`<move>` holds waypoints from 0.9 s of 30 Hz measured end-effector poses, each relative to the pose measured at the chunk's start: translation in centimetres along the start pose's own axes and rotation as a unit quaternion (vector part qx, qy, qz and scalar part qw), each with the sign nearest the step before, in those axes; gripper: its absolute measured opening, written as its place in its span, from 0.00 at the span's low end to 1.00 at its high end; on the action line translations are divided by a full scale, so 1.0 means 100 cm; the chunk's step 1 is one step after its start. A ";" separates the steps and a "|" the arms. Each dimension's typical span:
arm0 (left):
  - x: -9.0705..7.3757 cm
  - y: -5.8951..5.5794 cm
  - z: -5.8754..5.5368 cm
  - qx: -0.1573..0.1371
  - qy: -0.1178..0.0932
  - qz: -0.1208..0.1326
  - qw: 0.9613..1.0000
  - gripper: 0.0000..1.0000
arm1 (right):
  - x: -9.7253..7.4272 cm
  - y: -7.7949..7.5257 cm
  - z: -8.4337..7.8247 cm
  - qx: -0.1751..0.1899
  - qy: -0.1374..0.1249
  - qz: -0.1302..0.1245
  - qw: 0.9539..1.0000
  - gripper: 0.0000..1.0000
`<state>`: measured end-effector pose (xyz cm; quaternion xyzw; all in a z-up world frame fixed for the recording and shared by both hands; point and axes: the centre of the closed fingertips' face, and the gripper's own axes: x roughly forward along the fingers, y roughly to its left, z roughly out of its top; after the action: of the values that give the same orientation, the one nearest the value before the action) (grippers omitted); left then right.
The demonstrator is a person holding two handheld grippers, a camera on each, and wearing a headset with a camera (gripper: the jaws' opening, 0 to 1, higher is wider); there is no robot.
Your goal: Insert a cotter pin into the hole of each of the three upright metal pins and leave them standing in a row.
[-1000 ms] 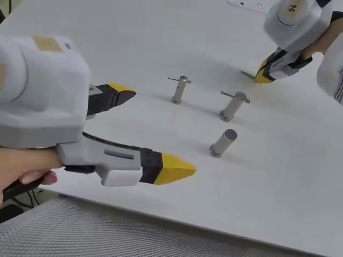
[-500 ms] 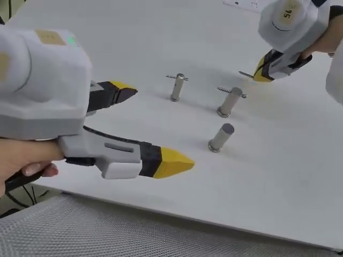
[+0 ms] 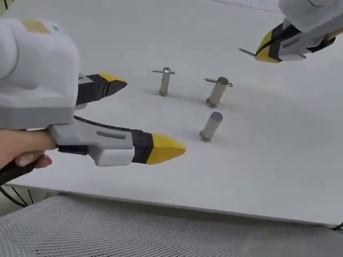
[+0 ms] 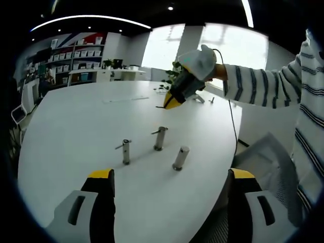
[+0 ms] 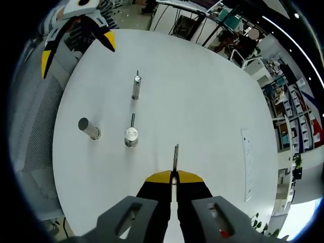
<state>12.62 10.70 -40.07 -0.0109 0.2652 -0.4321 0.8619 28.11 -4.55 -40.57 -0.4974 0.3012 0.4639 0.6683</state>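
Over the table (image 3: 268,160), a cotter pin (image 3: 246,52) is pinched in the right gripper (image 3: 258,52), and with the left gripper (image 3: 151,115) spread empty, the bare metal pin (image 3: 211,126) could be toppled.

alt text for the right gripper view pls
The right gripper, jaws shut on a cotter pin, points across a white table. Three upright metal pins stand left of it in the frame, with the open left gripper beyond them.

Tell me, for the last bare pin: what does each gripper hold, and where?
The right gripper pinches a cotter pin by one end; the left gripper is open, empty.
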 end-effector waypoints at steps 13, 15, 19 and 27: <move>0.010 0.004 0.016 -0.010 -0.005 -0.017 1.000 0.85 | -0.047 0.037 0.025 0.001 -0.079 -0.068 0.995 0.00; 0.010 0.004 0.017 -0.015 -0.003 -0.023 1.000 0.83 | -0.052 0.042 0.028 0.005 -0.089 -0.076 0.993 0.00; 0.013 -0.006 0.027 -0.021 -0.003 -0.042 0.999 0.76 | -0.058 0.057 0.038 0.014 -0.115 -0.092 0.989 0.00; 0.026 -0.017 0.039 -0.033 -0.003 -0.072 0.997 0.69 | -0.064 0.083 0.061 0.015 -0.148 -0.102 0.984 0.00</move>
<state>14.49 6.88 -37.43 -0.0595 0.2751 -0.4843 0.8284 17.58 -0.23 -36.25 -0.4414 0.1533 0.4572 0.7567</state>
